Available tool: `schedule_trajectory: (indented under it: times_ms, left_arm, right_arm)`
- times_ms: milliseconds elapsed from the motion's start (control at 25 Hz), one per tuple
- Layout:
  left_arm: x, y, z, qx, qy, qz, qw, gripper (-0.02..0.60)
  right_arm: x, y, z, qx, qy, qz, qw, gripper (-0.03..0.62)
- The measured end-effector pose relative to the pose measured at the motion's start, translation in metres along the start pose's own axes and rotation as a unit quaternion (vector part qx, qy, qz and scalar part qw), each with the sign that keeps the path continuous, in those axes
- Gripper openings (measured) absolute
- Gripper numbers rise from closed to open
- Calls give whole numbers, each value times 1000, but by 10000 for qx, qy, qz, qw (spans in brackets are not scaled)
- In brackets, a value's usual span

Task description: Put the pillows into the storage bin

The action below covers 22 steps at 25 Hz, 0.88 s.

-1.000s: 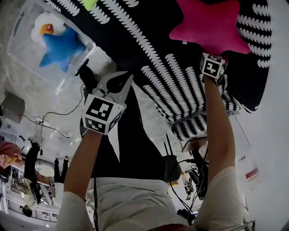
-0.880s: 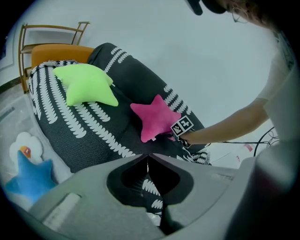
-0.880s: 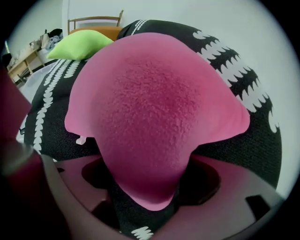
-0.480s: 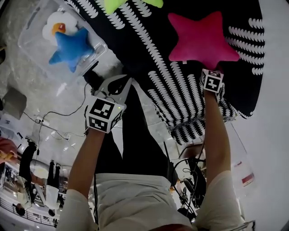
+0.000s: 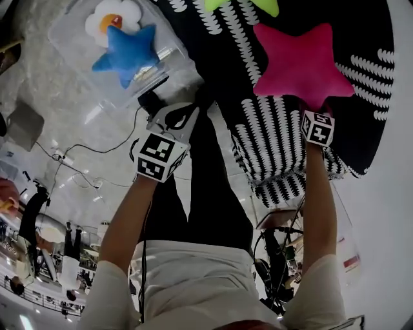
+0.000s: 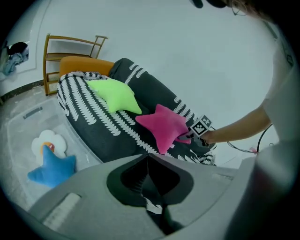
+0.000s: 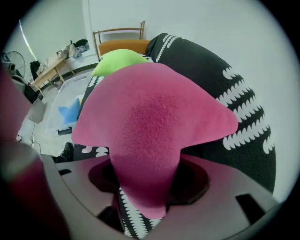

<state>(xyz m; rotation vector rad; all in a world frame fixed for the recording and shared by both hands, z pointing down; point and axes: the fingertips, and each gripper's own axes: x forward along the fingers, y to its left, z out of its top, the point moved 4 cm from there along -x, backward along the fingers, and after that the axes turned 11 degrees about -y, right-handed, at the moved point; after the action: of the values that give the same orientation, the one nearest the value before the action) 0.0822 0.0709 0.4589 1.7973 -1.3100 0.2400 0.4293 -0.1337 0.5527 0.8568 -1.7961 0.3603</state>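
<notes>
Four pillows show in the head view. A blue star pillow (image 5: pixel 126 55) and a white flower pillow (image 5: pixel 113 14) already lie in the clear storage bin (image 5: pixel 71 48) on the floor. A green star pillow (image 5: pixel 248 5) and a pink star pillow (image 5: pixel 302 64) are up on the black-and-white patterned sofa cover (image 5: pixel 271 129). That makes two in the one bin and two left out. My right gripper (image 5: pixel 315 111) sits at the pink star's lower arm. My left gripper (image 5: pixel 181 116) hangs between sofa and bin.

Left gripper view: my jaws are pressed together with nothing between them. Beyond them the green star lies higher up the sofa, the pink star lower, and the bin sits beside the sofa's foot. One wooden chair (image 6: pixel 70 47) stands behind.

Right gripper view: my jaws have just closed in and now pinch one arm of the pink star, its plush squeezed narrow between them. I judge it light, soft and floppy, not fragile and not slippery. An arm makes a fair handle, though the body will dangle and swing. A grip nearer the centre would carry it more steadily.
</notes>
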Motion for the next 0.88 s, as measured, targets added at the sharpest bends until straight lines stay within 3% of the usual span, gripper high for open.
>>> schedule_trajectory:
  times_ms: [480,880]
  left_arm:
    - [-90,67,-33,-269,-235,488,9982,18]
    - [-160,117,-49,-713,-700,827,9916,18]
  right_arm:
    - [-14,142,46,-464,-143,872,9950,261]
    - [-26,296,105,-1170,-344,1782,9764,262]
